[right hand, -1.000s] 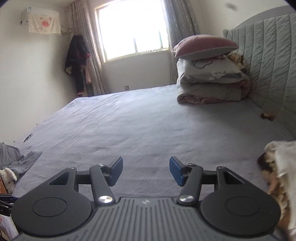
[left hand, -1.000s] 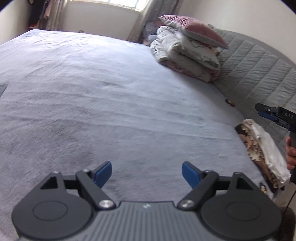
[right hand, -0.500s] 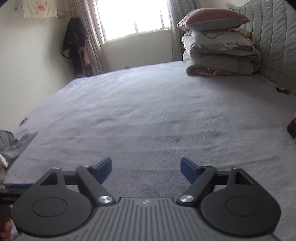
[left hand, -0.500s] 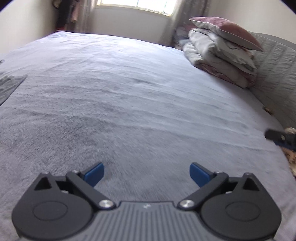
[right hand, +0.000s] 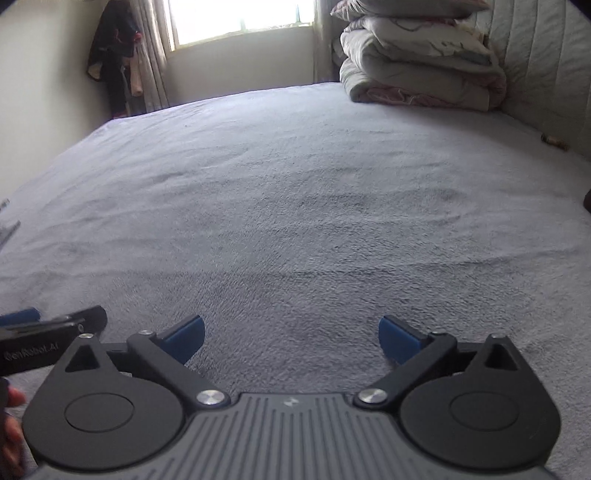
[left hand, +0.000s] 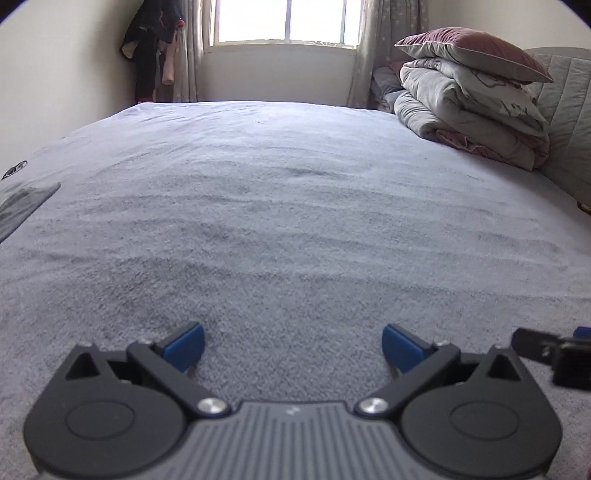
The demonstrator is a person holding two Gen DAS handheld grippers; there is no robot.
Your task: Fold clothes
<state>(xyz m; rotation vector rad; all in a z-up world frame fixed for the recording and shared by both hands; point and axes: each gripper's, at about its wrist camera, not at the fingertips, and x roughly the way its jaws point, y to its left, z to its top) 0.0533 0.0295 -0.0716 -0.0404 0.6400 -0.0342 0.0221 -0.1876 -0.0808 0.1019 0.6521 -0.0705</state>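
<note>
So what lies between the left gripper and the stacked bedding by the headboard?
Only bare grey bed cover, in the left wrist view, from the left gripper to the stacked bedding.

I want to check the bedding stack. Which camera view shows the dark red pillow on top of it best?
The left wrist view: the whole pillow shows there, lying on the folded quilts. In the right wrist view the picture's top edge cuts off most of the pillow.

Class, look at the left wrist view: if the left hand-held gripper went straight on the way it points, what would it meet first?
Probably the grey bedspread: the left hand-held gripper, jaws wide and empty, points slightly downward at bare cover. Depth is uncertain.
</note>
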